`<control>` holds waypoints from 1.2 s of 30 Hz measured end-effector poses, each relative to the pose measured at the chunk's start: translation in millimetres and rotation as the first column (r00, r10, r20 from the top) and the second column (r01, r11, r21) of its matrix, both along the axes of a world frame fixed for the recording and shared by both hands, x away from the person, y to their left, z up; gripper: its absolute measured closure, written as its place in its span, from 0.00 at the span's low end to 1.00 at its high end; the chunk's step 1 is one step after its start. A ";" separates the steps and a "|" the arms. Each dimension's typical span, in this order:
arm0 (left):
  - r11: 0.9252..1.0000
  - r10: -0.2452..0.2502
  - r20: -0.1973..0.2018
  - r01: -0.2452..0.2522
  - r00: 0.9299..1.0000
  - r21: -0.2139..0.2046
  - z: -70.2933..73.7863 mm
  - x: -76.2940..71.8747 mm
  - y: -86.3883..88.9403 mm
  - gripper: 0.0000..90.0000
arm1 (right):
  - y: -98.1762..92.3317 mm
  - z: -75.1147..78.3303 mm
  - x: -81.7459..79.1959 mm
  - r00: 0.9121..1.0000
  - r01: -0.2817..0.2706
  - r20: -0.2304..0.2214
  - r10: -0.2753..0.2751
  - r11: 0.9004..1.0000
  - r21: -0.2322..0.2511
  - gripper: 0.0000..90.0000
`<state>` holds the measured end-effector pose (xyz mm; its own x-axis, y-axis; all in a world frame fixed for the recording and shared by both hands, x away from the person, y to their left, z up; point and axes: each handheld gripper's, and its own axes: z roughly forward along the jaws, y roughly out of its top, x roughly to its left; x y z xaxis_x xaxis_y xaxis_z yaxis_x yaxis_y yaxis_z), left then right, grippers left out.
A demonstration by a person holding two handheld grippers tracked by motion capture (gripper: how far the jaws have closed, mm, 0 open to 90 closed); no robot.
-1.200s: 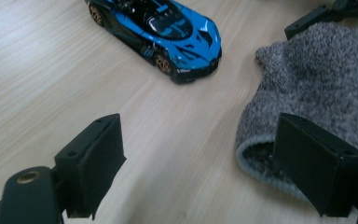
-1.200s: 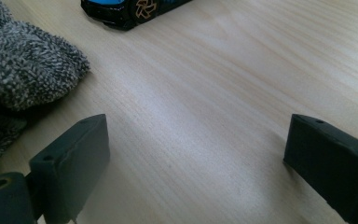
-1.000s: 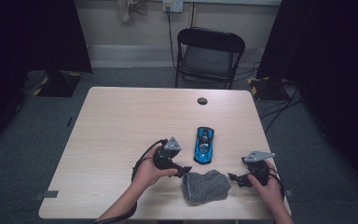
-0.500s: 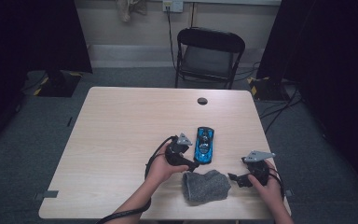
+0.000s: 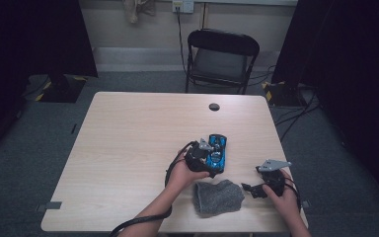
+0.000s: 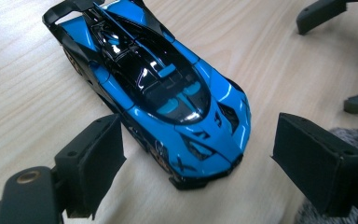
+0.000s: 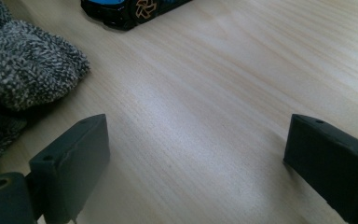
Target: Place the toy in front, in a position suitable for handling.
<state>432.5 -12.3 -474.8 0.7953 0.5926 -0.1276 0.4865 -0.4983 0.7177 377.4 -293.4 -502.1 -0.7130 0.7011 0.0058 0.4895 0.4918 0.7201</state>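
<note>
Blue-and-black toy sports car [image 5: 217,151], glossy plastic w/ rear wing: on light wood-grain table [image 5: 128,148], right of centre, toward near edge. Upright on its wheels; in left gripper view [image 6: 158,88] lying diagonal, nose nearest the camera, wing farthest.

Left gripper [image 5: 203,157], black, hand-held: at the car's near end, just beside/over it. Jaws apart, wide; in left gripper view [image 6: 214,168] nose of car sitting between the two black pads, no contact visible on either side.

Right gripper [image 5: 256,190], black w/ grey three-cornered plate on top: near table's right front corner, low over the wood, well apart from car. Jaws apart [image 7: 196,163], bare table between them, nothing held.

Grey knitted fabric item, soft, bunched [image 5: 218,196]: on table near front edge, between the two hands, just beside right gripper's jaws; seen at left in right gripper view [image 7: 23,60]. Close to car's nose, not touching as far as visible.

Small dark round disc [image 5: 214,106]: far side of table, well apart from the rest.

Black folding chair [image 5: 222,57]: on floor behind table.
</note>
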 end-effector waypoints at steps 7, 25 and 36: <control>1.000 0.021 -0.012 -0.021 1.000 0.010 -3.5 5.3 -7.4 0.17 | 0.0 0.0 0.0 1.000 0.000 0.000 0.000 1.000 0.000 0.07; 0.994 0.104 -0.023 -0.104 0.994 0.020 -4.6 17.7 -20.4 0.17 | 0.0 0.0 0.0 1.000 0.000 0.000 0.000 1.000 0.000 0.07; 0.988 0.155 -0.041 -0.154 0.987 0.018 -9.6 18.5 -27.4 0.09 | 0.0 0.0 0.0 1.000 0.000 0.000 0.000 1.000 0.000 0.07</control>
<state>451.0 -39.7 -484.4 0.6883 0.7099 -0.1495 0.5881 -0.4255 0.6878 377.4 -293.5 -502.1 -0.7130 0.7011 0.0053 0.4892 0.4920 0.7201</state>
